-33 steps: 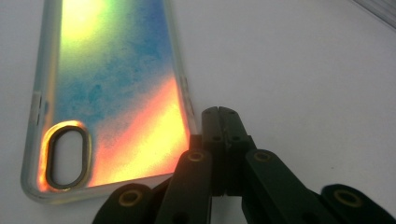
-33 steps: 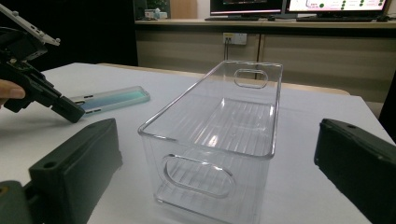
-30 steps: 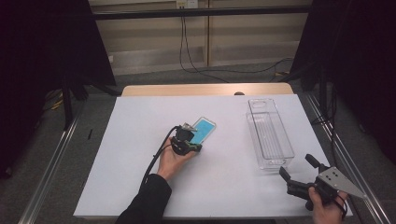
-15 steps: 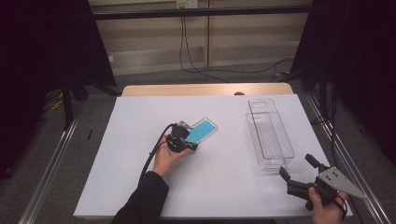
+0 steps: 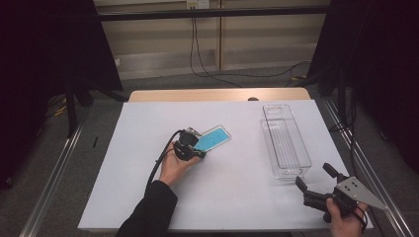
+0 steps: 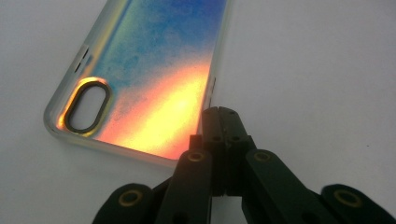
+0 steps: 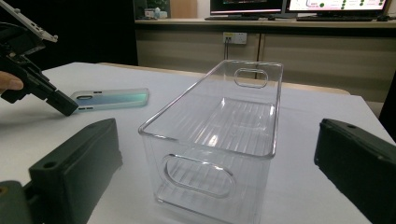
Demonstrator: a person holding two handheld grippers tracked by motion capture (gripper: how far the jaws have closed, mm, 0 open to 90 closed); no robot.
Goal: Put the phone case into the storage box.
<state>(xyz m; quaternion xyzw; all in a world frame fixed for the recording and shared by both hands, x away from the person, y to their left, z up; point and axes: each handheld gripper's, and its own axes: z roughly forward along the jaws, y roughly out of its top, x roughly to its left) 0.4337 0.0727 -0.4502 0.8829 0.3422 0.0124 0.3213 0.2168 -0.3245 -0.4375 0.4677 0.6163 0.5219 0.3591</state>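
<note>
On the white table, the left gripper [image 6: 219,116], pressed together, touches an unlabelled phone case [image 6: 154,70].

No text, label, brand or number is legible anywhere; the lit monitor screens [image 7: 299,5] far beyond the right gripper's jaws are too small to read.

My right claw [image 7: 219,172] stands wide open, its two black jaws low at either side of a clear plastic bin [image 7: 219,140] that sits empty on the white counter [image 7: 303,116]. At far left, my left claw [image 7: 65,106] tips down, closed, touching the end of a phone case [image 7: 114,99] lying flat.
</note>
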